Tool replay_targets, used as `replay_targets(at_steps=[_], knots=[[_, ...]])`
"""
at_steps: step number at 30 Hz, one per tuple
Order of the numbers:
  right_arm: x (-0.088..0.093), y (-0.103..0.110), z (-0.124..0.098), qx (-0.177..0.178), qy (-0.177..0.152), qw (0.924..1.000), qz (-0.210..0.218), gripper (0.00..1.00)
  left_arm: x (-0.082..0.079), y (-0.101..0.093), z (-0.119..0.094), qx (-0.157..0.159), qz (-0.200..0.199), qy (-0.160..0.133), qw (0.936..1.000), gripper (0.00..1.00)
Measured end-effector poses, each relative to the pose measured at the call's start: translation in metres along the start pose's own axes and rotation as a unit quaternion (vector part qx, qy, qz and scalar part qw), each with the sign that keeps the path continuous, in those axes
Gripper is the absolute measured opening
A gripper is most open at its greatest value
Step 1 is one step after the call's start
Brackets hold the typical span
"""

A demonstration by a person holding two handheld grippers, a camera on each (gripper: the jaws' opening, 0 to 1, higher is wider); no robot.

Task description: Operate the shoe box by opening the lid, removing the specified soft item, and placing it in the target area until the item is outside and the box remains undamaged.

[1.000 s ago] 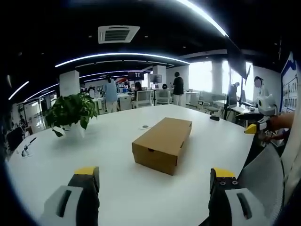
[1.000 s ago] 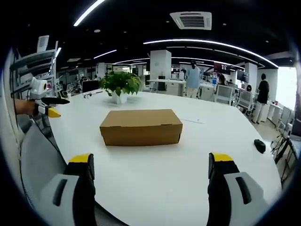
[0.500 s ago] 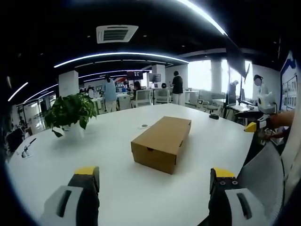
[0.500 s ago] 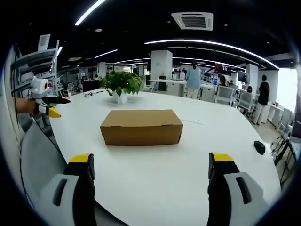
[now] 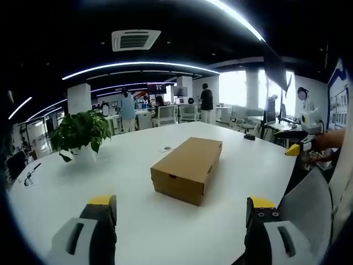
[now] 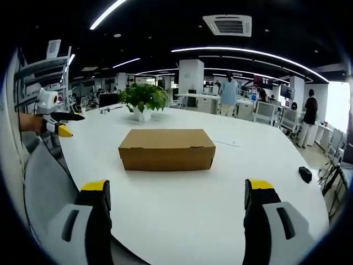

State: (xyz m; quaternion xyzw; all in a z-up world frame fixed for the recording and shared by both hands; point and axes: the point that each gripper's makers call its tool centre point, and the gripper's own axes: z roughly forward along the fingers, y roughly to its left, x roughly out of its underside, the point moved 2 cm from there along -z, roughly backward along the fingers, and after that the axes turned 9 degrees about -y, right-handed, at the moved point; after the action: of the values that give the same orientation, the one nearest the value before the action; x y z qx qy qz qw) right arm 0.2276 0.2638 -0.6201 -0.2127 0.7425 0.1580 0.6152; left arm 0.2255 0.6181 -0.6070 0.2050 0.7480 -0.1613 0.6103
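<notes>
A closed brown cardboard shoe box lies in the middle of a large white round table. My left gripper is open, its yellow-tipped jaws wide apart, well short of the box with nothing between them. In the right gripper view my right gripper is open too, near the table's edge, facing the box's long side. The other gripper shows at each view's margin: the right gripper held by a hand, and the left gripper.
A potted green plant stands on the table beyond the box. A small black object lies near the table's right edge. People and desks fill the office behind. A grey sleeve is at the side.
Both views have shifted slightly; the box sits a little further left in the left gripper view. Nothing on the table has moved and both grippers stay open.
</notes>
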Motion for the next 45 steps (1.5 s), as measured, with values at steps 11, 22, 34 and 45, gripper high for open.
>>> replay_targets(at_steps=[11,22,34,45], knots=[[0.002,-0.002,0.0,-0.002,0.003,1.0,0.0,0.96,0.0,-0.004,0.004,0.006,0.0,0.001,1.0,1.0],[0.001,-0.007,0.003,-0.024,0.013,0.9996,-0.005,0.96,0.002,-0.006,0.014,-0.002,0.006,0.009,0.9999,1.0],[0.002,-0.018,0.021,-0.077,0.031,0.9962,-0.026,0.96,0.008,-0.009,0.028,-0.005,0.01,0.021,0.9997,0.99],[0.002,-0.038,0.051,-0.133,0.053,0.9889,-0.039,0.96,0.009,-0.003,0.047,-0.023,0.012,0.035,0.999,0.93]])
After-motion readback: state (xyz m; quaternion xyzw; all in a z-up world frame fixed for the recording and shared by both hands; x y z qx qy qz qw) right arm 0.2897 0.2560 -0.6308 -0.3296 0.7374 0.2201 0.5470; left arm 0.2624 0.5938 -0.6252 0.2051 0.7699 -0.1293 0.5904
